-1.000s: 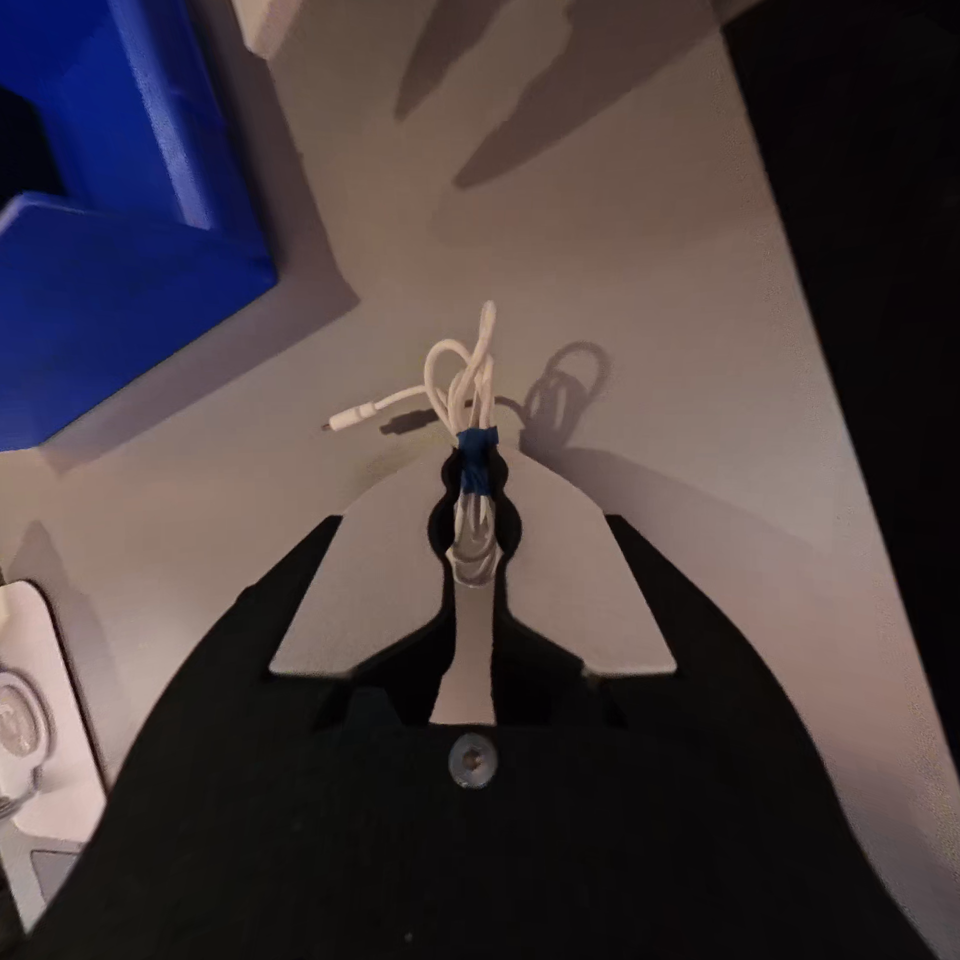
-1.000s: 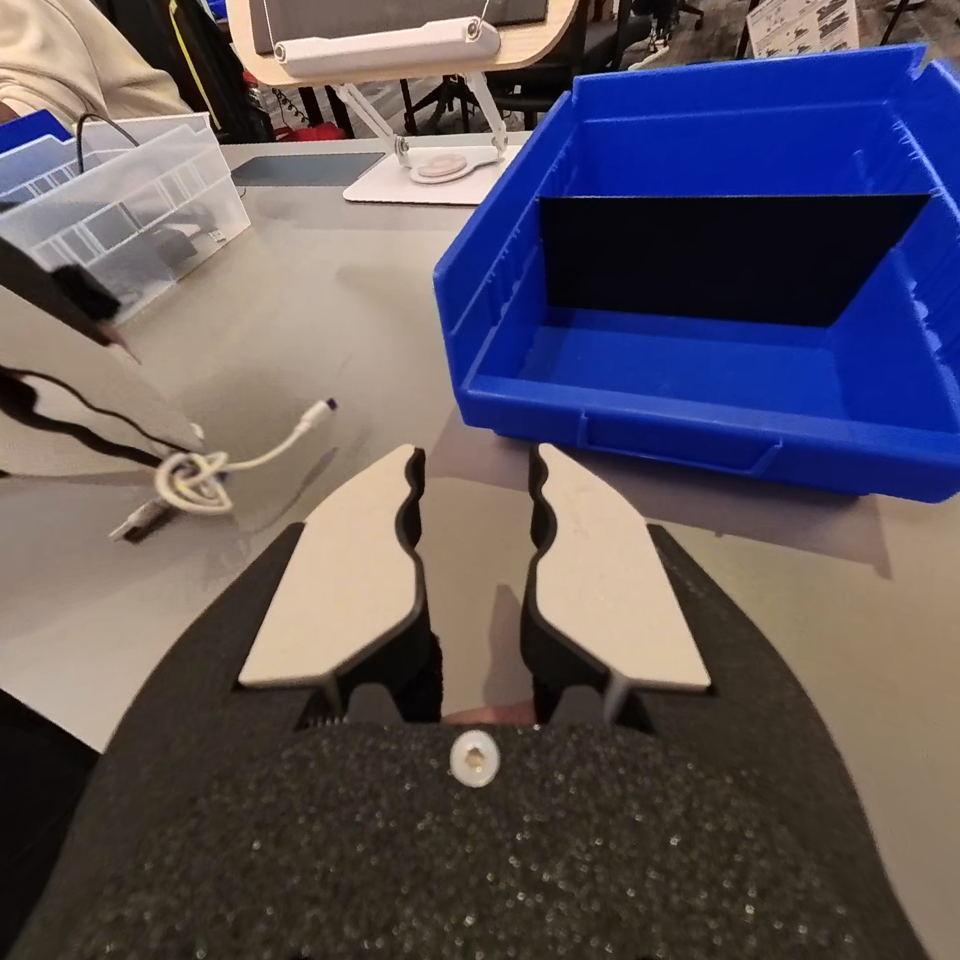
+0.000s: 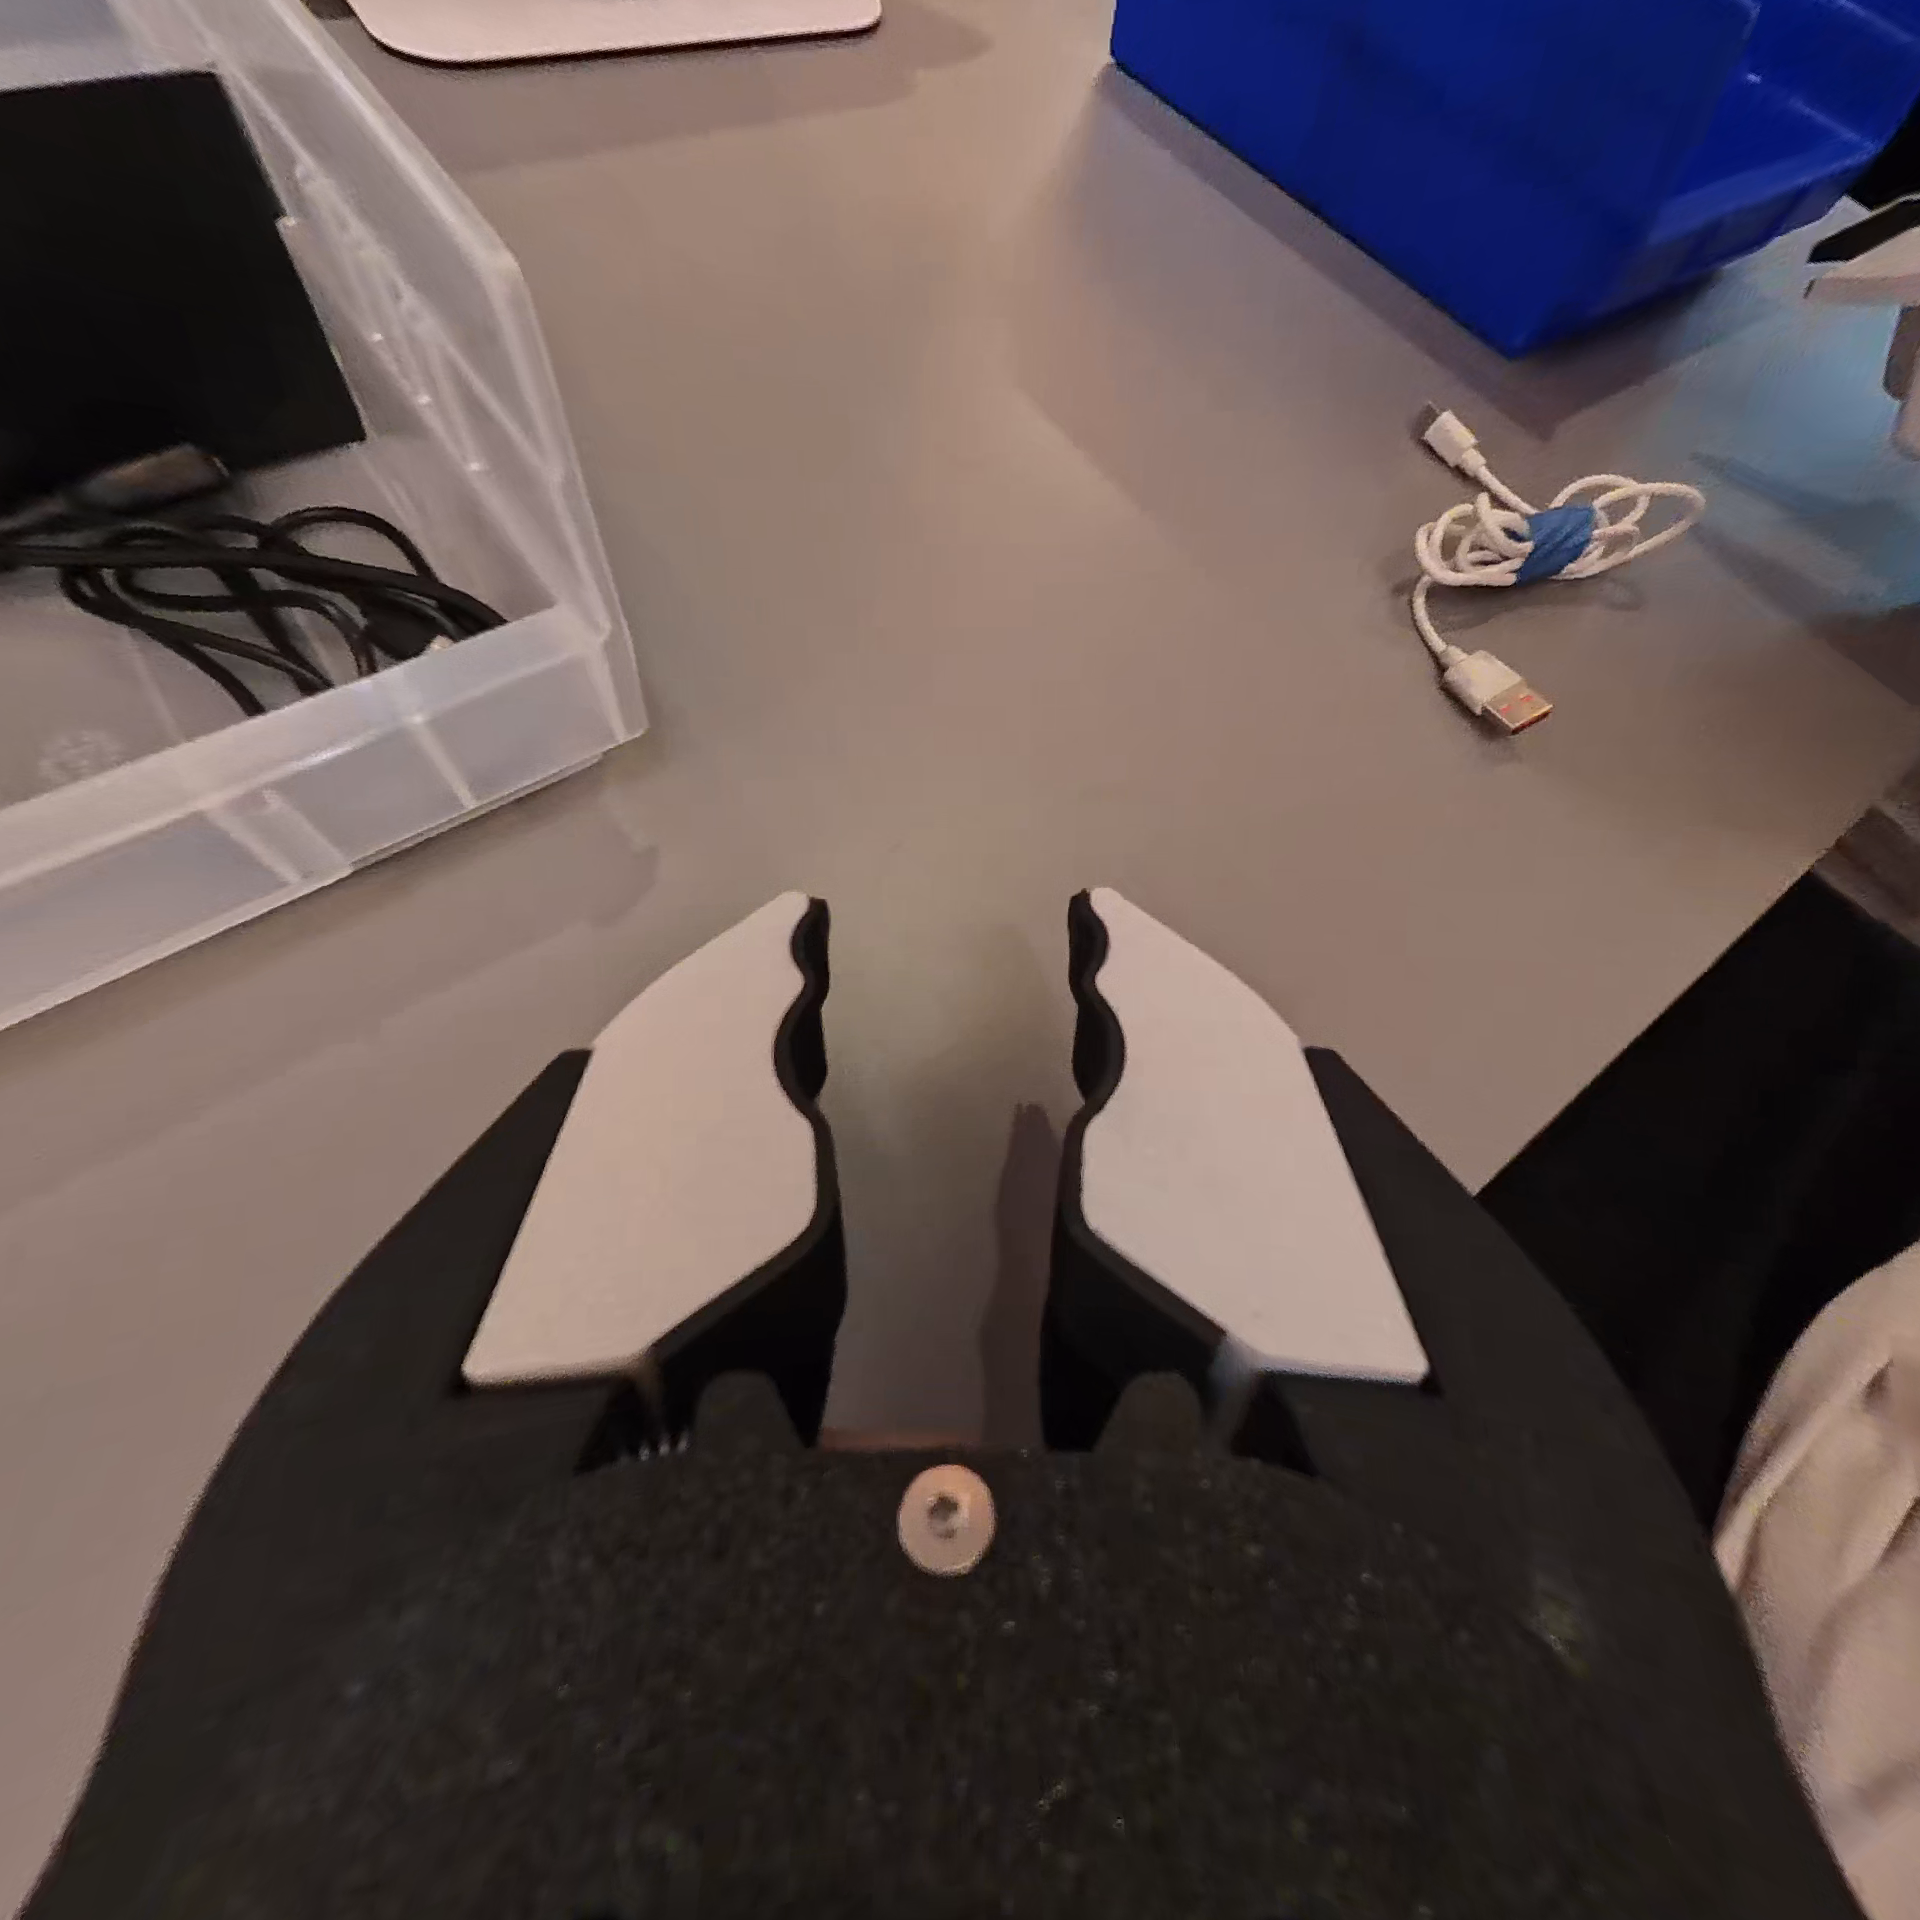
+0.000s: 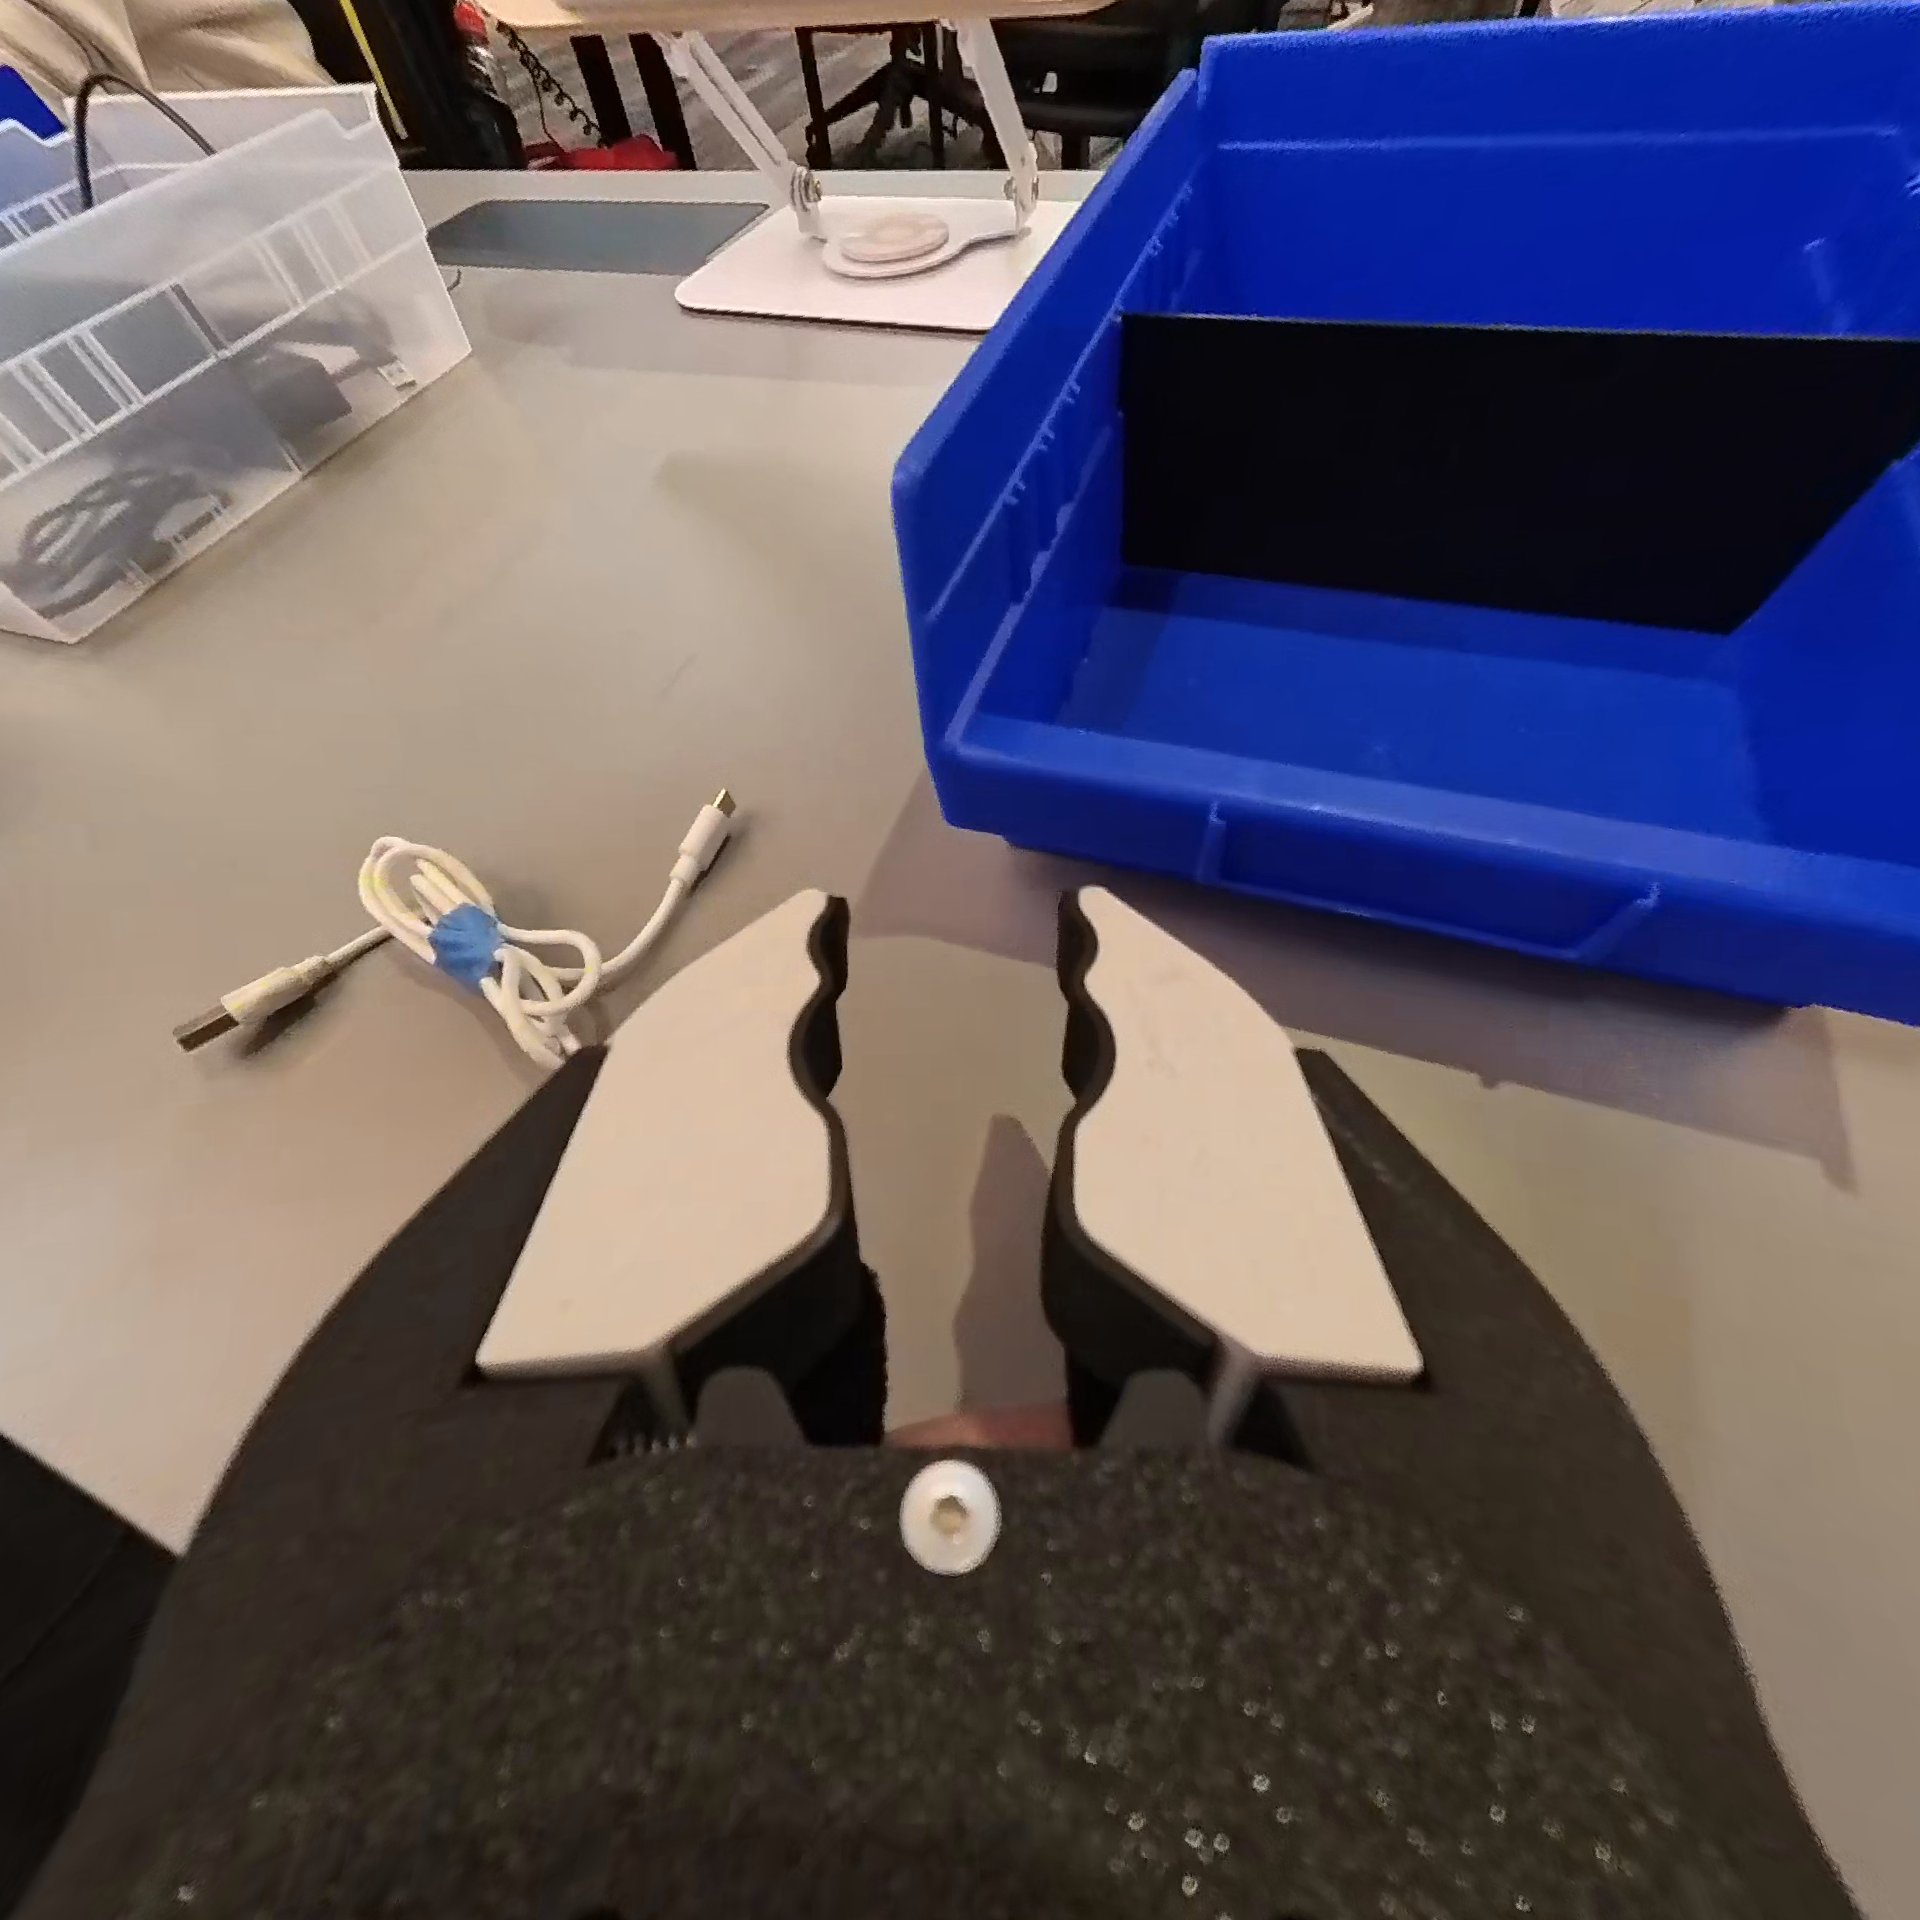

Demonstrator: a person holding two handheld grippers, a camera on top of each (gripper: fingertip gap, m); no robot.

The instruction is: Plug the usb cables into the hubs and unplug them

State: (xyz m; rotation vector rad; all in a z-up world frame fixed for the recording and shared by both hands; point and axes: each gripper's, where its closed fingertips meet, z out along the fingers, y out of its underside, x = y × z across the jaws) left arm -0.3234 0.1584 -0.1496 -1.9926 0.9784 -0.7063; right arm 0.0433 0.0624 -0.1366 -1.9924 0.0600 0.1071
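Note:
A coiled white usb cable (image 3: 1538,545) bound with a blue tie lies loose on the grey table (image 3: 935,520), to the right of my left gripper (image 3: 948,904). The cable also shows in the right wrist view (image 4: 478,940), left of my right gripper (image 4: 951,904). Both grippers are open and empty, held above the table. Black cables (image 3: 260,597) lie in a clear plastic box (image 3: 416,727) at the left. No hub shows clearly.
A blue bin (image 4: 1455,623) with a black divider stands at the right, close in front of my right gripper. A white stand base (image 4: 883,260) sits at the back of the table. The table's near edge (image 3: 1662,997) runs at the right.
My left gripper has let go of the white cable, opened and pulled back to the left. The cable now lies on the table. The right gripper has moved slightly.

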